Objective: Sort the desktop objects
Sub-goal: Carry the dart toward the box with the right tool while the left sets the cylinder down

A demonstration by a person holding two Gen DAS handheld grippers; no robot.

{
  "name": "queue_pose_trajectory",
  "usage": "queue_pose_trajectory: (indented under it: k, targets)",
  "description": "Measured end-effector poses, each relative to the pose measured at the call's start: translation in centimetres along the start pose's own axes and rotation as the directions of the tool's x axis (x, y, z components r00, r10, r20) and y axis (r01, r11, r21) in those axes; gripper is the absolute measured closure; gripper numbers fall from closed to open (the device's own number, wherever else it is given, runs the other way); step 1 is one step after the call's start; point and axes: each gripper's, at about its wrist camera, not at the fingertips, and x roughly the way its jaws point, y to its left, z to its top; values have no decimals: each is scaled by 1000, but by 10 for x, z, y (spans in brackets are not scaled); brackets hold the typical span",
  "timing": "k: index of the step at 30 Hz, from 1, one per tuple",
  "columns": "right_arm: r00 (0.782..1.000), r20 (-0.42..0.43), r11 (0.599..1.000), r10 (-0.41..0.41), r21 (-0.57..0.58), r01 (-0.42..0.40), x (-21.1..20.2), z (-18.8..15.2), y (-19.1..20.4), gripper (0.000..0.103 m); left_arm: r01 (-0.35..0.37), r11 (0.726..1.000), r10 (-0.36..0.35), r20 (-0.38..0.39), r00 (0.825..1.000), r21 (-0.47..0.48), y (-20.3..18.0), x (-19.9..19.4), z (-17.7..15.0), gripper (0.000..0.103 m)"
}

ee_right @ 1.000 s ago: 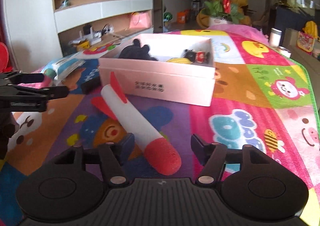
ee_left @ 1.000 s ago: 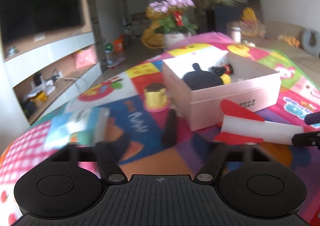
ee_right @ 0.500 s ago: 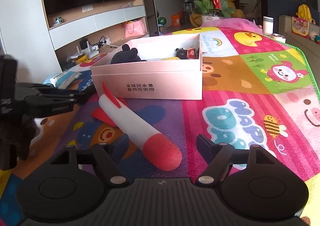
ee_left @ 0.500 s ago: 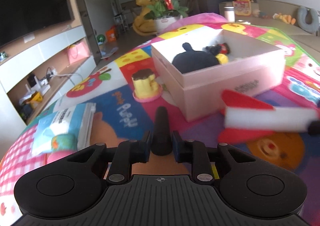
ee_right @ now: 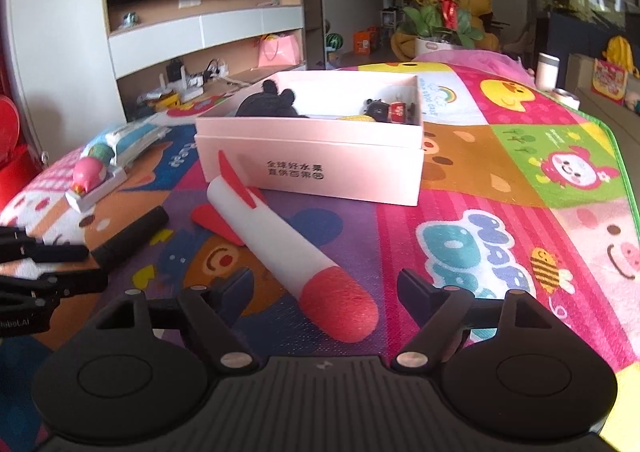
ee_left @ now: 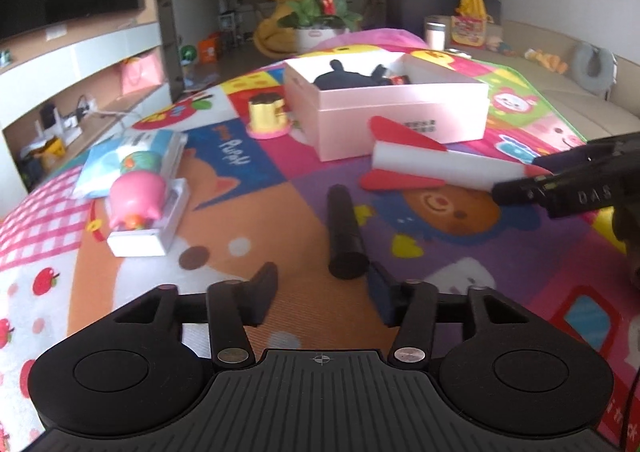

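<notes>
Your left gripper (ee_left: 320,294) hovered low over the mat (ee_left: 256,228) with its jaws opening and nothing between them. The black tube (ee_left: 344,232) lay flat on the mat just ahead of the right fingertip, free of both pads; whether its near end touched that tip you could not tell.

Your right gripper (ee_right: 324,294) was also spreading, its fingers either side of the red nose of the foam rocket (ee_right: 288,252). The pads did not press on it; the rocket rested on the mat, its finned tail against the front wall of the pink box (ee_right: 312,168).

The box stood open near the middle of the mat. Inside you had a dark plush (ee_right: 268,104) at the left end and a few small toys (ee_right: 388,110) toward the right, too small to make out.

Left of the box, well apart from both grippers, sat a yellow cup-shaped toy (ee_left: 268,116) on a pink base. Nearer the mat's left edge lay a blue-and-white pack (ee_left: 132,156), and just in front of it a pink pig (ee_left: 136,200) on a white packet.

In the right wrist view your left gripper showed at the left edge, close beside the near end of the tube.
</notes>
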Motion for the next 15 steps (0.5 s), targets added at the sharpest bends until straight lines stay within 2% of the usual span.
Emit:
queue_pose_trajectory:
  k: [3, 5, 7, 11, 15]
  targets:
    - [1000, -5, 999, 4, -41, -4, 3, 3, 7, 25, 0, 1000, 0, -1, 1000, -15, 1, 2, -1, 30]
    - [1000, -5, 998, 0, -66, 0, 5, 6, 10, 32, 7, 1000, -6, 4, 1000, -19, 1, 2, -1, 13]
    - [1000, -18, 997, -2, -81, 1, 10, 10, 13, 46, 5, 1000, -5, 13, 1000, -17, 0, 0, -1, 9]
    - [999, -37, 994, 9, -105, -13, 16, 14, 21, 53, 9, 999, -8, 9, 1000, -32, 1, 0, -1, 7]
    - [995, -72, 990, 75, -113, -83, 10, 14, 30, 65, 2, 996, -3, -6, 1000, -85, 9, 3, -1, 6]
